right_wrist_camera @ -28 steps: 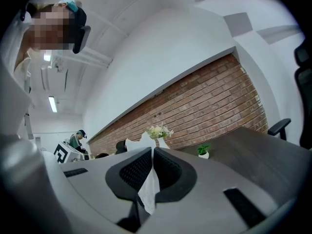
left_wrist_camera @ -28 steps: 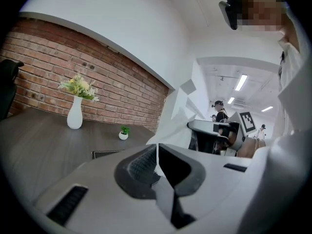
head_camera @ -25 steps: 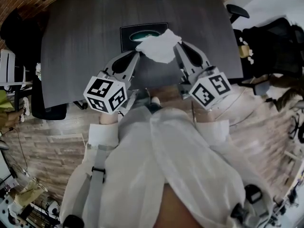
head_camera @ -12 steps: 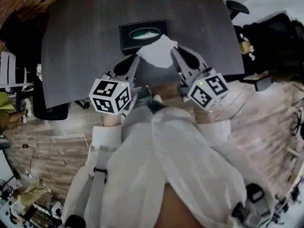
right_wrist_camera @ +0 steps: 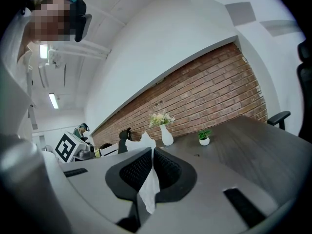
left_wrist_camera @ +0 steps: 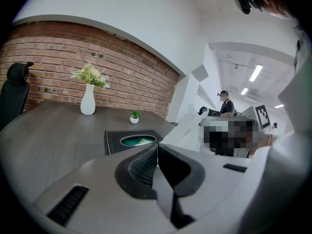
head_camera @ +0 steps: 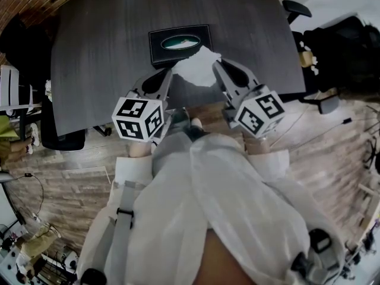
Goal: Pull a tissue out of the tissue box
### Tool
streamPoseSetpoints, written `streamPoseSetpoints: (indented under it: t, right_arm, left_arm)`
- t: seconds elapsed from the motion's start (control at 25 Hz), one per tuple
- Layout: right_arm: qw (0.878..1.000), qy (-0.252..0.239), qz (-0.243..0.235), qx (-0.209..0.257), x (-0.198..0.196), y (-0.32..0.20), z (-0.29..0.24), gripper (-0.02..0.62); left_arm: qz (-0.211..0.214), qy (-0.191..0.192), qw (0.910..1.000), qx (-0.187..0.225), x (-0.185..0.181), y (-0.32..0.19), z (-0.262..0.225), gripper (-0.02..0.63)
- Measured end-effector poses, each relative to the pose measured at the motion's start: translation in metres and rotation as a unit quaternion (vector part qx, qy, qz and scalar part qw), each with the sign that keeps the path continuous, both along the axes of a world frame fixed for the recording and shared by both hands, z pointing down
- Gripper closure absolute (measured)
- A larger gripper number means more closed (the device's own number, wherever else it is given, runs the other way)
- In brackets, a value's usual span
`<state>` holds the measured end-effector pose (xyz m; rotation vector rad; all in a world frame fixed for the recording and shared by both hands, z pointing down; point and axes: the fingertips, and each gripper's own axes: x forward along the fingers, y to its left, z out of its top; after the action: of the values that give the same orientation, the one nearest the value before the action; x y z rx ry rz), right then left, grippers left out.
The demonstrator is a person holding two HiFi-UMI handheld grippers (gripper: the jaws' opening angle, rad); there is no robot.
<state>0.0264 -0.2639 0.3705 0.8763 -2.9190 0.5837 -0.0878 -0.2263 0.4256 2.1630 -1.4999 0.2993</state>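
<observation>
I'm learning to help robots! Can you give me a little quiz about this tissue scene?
1. True or false: the tissue is tucked fully inside the tissue box.
2. What does the right tool pinch? A a cup, B the tissue, C a pen.
3. What stands in the white vase?
Key: 1 false; 2 B; 3 flowers.
</observation>
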Motion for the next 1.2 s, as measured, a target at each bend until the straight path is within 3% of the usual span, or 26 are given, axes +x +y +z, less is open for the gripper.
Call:
streamPoseSetpoints:
  t: [1.2]
  right_arm:
    - [1.0,-0.009,-0.001,0.017,-0.005,-0.004,-0.005,0.58]
  left_arm:
    - [0.013,-0.003,0.9999,-0.001,-0.002,0.001,0.009,0.598]
